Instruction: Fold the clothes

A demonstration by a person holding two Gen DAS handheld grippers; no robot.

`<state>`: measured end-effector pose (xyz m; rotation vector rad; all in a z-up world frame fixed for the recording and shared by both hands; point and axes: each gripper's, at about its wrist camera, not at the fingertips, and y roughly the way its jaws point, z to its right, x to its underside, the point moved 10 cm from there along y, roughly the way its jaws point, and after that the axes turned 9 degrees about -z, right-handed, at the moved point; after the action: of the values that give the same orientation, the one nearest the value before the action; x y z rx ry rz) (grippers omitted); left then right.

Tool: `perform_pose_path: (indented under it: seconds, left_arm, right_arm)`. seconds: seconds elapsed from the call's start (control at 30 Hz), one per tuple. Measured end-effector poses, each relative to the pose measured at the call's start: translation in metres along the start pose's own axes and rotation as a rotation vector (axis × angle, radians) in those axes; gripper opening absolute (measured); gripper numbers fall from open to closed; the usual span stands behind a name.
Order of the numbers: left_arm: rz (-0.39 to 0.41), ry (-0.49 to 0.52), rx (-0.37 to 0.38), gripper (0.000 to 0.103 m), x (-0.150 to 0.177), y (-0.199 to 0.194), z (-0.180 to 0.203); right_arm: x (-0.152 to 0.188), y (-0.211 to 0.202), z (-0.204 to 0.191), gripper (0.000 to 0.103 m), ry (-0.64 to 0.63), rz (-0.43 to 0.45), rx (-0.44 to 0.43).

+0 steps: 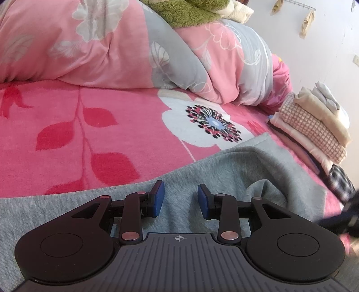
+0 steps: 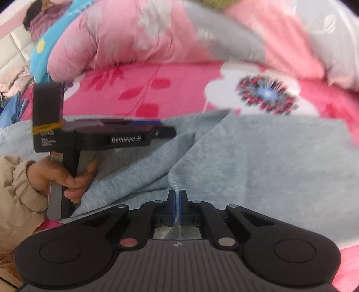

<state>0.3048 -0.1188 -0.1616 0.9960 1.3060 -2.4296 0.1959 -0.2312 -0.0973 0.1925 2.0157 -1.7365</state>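
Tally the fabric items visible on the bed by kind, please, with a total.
Grey garment being folded: 1
Stack of folded clothes: 1 stack; the layers are too hard to separate for a count
Pink and grey floral quilt: 1
Green fleece item: 1
Pink floral blanket underneath: 1
Total: 5

The left gripper (image 1: 180, 197) is held open over the grey garment (image 1: 224, 166); folded clothes (image 1: 314, 132) are stacked at three o'clock.

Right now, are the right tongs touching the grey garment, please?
Touching: the right wrist view shows the right tongs shut on a raised edge of the grey garment.
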Motion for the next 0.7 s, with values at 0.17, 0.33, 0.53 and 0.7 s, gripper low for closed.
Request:
perform_pose_path:
  seconds: [0.17, 0.33, 0.53, 0.7]
  left_arm:
    - [0.001, 0.002, -0.001, 0.034, 0.000, 0.000, 0.001]
    - [0.002, 0.004, -0.004, 0.034, 0.000, 0.000, 0.001]
    - [0.002, 0.004, -0.004, 0.034, 0.000, 0.000, 0.001]
    - [0.002, 0.008, -0.007, 0.034, 0.000, 0.000, 0.001]
  right_arm:
    - [-0.022, -0.039, 0.043, 0.001, -0.027, 0.132, 0.178]
    - [-0.045, -0.051, 0.094, 0.000, -0.057, 0.191, 0.356]
    - [-0.050, -0.025, 0.139, 0.000, 0.039, 0.149, 0.302]
    - [-0.051, -0.006, 0.147, 0.048, 0.234, 0.128, 0.030]
